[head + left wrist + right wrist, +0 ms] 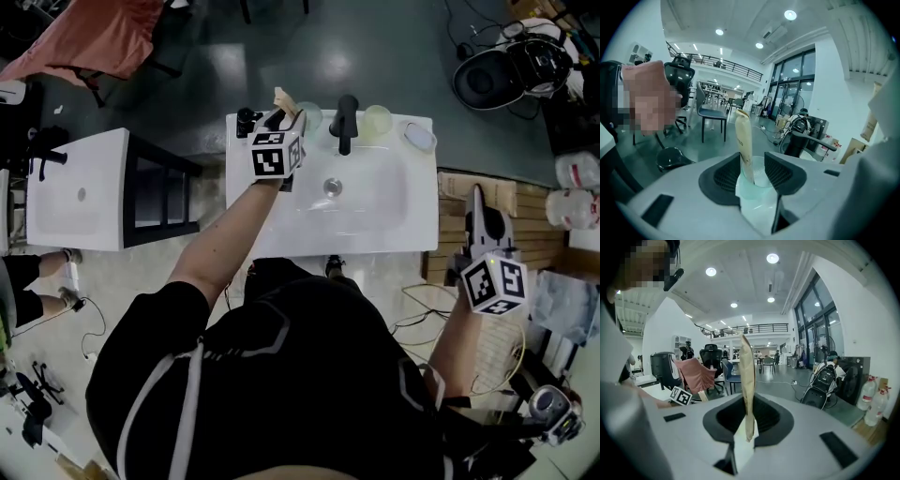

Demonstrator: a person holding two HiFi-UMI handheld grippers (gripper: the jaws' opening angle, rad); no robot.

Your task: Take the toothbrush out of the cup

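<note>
Toothbrush [743, 136], light, slim, paper-wrapped, stands in cup [757, 201] between left gripper's [753, 173] wide-apart jaws, best pinched above rim; right gripper [747, 420] clamps second toothbrush [747, 376].

White washbasin [398, 230], faucet [347, 120], cups [378, 120]

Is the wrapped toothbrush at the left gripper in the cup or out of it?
In. The left gripper view shows the wrapped toothbrush standing upright inside the clear cup, its top above the rim.

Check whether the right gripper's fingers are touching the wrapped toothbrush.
Touching. The right gripper view shows both fingers pinching the wrapped toothbrush, which stands upright between them.
</note>
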